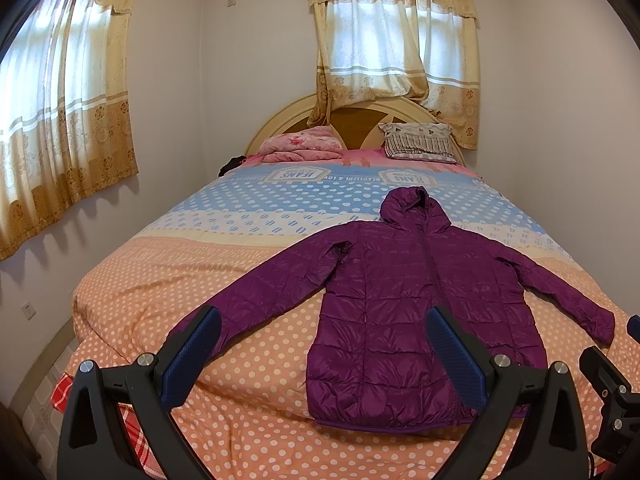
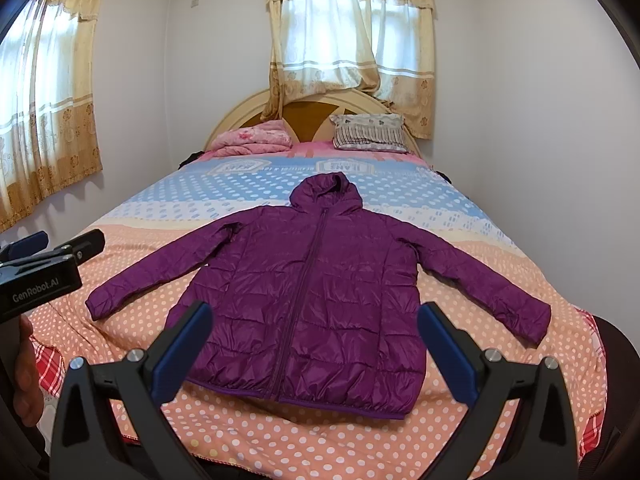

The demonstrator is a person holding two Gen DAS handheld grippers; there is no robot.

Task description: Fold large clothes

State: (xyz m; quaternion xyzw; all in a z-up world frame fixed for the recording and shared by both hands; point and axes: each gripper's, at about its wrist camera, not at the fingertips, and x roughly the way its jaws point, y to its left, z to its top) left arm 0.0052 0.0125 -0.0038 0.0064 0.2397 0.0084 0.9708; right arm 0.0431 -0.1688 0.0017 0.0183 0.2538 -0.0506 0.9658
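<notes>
Purple and quilted, a hooded puffer jacket (image 2: 316, 280) lies flat on its back on the bed (image 2: 304, 436), zipped up the front, hood toward the headboard (image 2: 236, 114) and hem toward the foot. Both sleeves are spread out to the sides, angled down toward the hem, and each cuff rests on the peach polka-dot part of the bedspread (image 1: 160, 280); farther up, the spread turns to blue and white bands under the hood.

The left gripper (image 1: 325, 334) hangs over the foot of the bed with its jaws wide apart and nothing between them; in its own view one blue pad sits over the end of the sleeve on the left of that picture, the other over the jacket's lower body. The right gripper (image 2: 315, 330) is likewise spread wide and empty, its pads framing the jacket's lower half from above the hem. In the right wrist view the left gripper shows at the left edge, and part of a hand (image 2: 24, 372) is visible below it.

At the headboard lie a folded pink blanket (image 2: 252, 138) and a striped pillow (image 2: 370, 132). Gold-trimmed curtains (image 2: 348, 52) cover the windows.
</notes>
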